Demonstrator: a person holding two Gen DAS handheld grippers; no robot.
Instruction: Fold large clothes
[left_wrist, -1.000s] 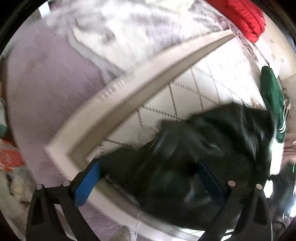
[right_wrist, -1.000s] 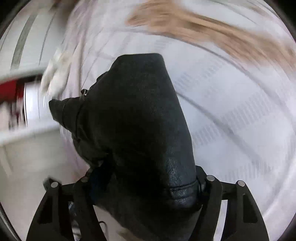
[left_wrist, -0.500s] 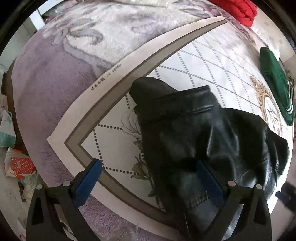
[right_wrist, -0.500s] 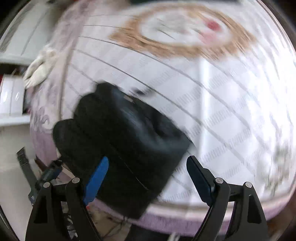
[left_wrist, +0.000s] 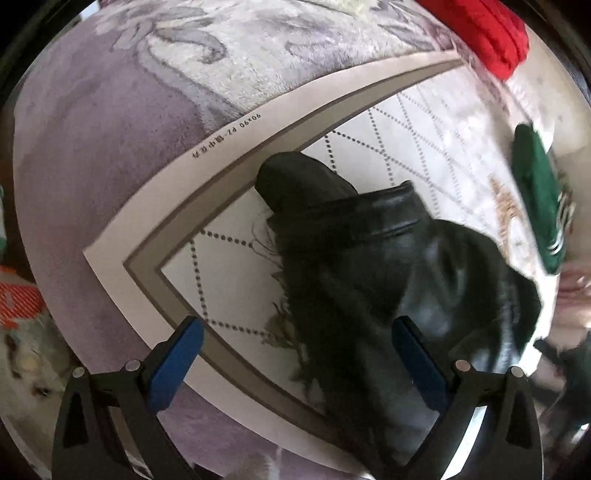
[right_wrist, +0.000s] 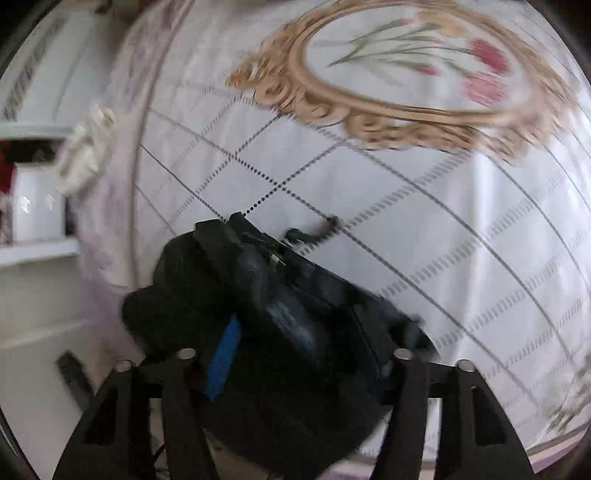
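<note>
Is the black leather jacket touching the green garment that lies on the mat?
Apart. In the left wrist view, a strip of pale mat separates the black leather jacket from the green garment at right.

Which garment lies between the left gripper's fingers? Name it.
The black leather jacket, bunched on the patterned mat. The green garment lies far right near the mat's edge, and the red one sits at the top.

Jacket (left_wrist: 369, 280) on mat (left_wrist: 424, 122) over blanket (left_wrist: 110, 155), folded garment (left_wrist: 535, 221) right, cushion (left_wrist: 484, 33) behind
</note>
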